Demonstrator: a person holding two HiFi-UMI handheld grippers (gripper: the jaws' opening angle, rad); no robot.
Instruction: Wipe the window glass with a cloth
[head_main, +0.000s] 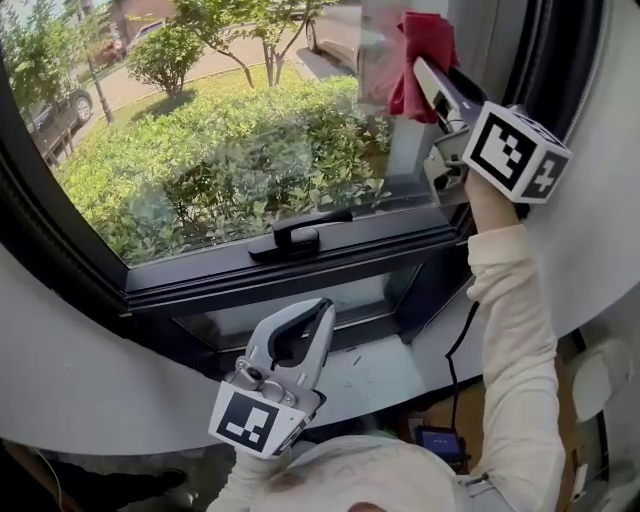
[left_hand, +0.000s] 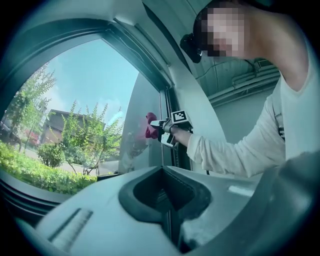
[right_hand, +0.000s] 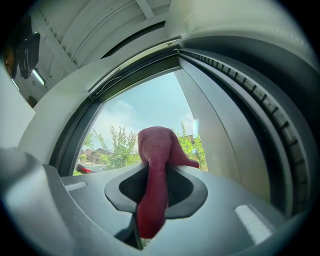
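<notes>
Both tools are pale grey plastic. The left gripper (head_main: 323, 304) has two curved jaws with dark lining around a dark hollow, and its marker cube (head_main: 251, 420) at the back end is white with black squares. The right gripper (head_main: 420, 68) is the same make, and its second cube (head_main: 516, 150) shows a bold black-and-white pattern on each face. The person wears a cream long sleeve (head_main: 515, 330), loosely creased, and a thin black cable (head_main: 463, 335) runs alongside it

R tool (right_hand: 156, 175) | jaws clamped on red cloth (right_hand: 156, 147) | window glass (right_hand: 145, 107) ahead | trees (right_hand: 117, 146) outside
</notes>
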